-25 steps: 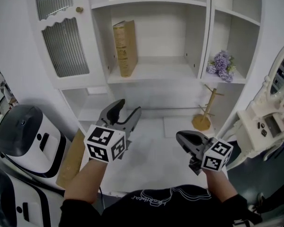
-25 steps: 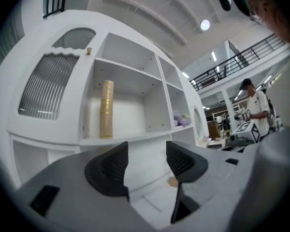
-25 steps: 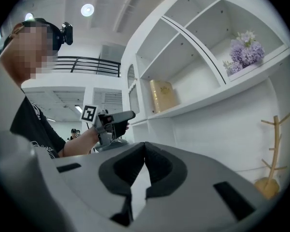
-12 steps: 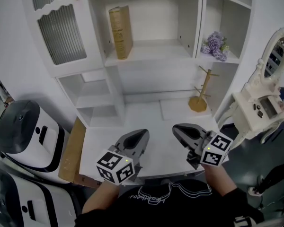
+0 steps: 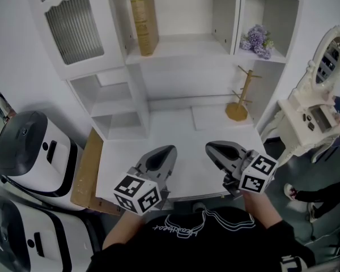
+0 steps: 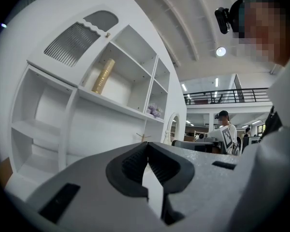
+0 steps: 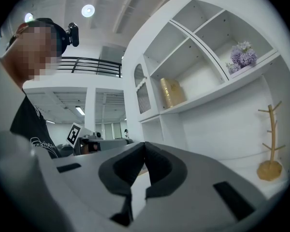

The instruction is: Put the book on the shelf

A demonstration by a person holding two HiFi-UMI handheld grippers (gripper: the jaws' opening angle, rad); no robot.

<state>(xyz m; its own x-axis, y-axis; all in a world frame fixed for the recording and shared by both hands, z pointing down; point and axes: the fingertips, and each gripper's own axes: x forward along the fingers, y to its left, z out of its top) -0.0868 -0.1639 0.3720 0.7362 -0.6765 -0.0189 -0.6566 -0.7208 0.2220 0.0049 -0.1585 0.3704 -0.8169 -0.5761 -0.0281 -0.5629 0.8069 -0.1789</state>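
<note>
A tan book point(image 5: 144, 24) stands upright at the left end of the white shelf point(image 5: 181, 47), leaning on its side wall; it also shows as a gold book point(image 6: 103, 76) in the left gripper view and as a tan book point(image 7: 171, 92) in the right gripper view. My left gripper point(image 5: 169, 150) hovers over the near edge of the white desk point(image 5: 175, 129), shut and empty. My right gripper point(image 5: 211, 147) hangs beside it, also shut with nothing in it. Both are far below the book.
Purple flowers point(image 5: 256, 40) sit in the right shelf bay. A wooden peg stand point(image 5: 238, 100) stands at the desk's back right. A cabinet door with ribbed glass point(image 5: 73, 24) is at upper left. White machines point(image 5: 28, 154) stand left, a white vanity point(image 5: 311, 115) right.
The left gripper's jaws have closed from wide open and it has drawn back toward my body. The view has pulled away from the shelf; the right gripper stays shut.
</note>
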